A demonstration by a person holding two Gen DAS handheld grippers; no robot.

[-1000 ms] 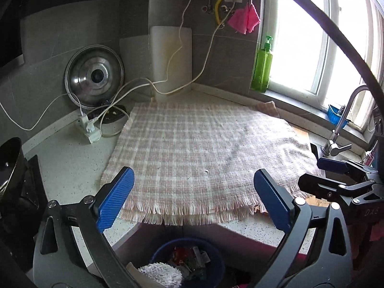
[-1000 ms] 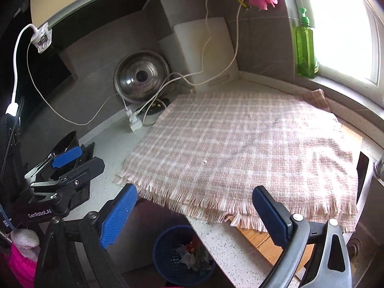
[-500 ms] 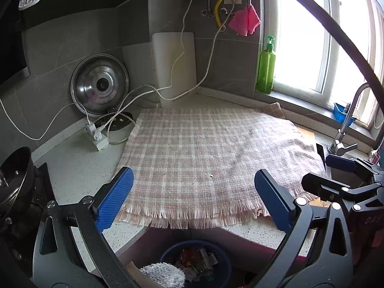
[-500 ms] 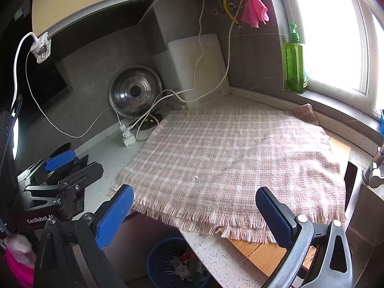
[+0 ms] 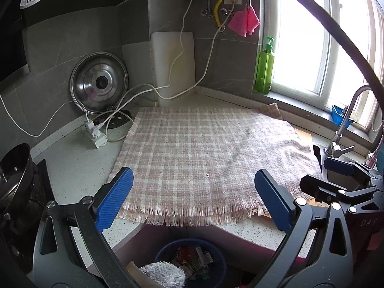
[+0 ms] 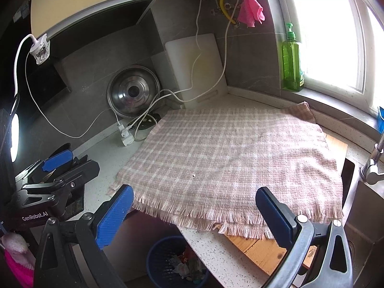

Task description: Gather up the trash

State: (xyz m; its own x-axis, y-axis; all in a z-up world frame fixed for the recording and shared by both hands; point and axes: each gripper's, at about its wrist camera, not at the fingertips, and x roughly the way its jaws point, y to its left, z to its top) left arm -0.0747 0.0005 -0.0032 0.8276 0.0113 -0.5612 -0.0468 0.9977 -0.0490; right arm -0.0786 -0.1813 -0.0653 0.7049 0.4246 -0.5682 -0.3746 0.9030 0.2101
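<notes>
Cloth (image 5: 206,158) covers the counter (image 5: 72,168) — bin (image 5: 192,261) below (trash inside); left gripper (image 5: 192,201) and right gripper (image 6: 194,211) gape wide, empty.

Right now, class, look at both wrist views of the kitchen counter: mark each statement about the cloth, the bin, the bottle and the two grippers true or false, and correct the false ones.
1. The left gripper holds a piece of trash. False: its fingers are apart with nothing between them.
2. The blue bin below the counter edge already contains trash. True.
3. The checked cloth is bunched up in a heap. False: it lies spread flat on the counter.
4. The green bottle stands upright by the window. True.
5. The right gripper is shut. False: it is open and empty.
</notes>
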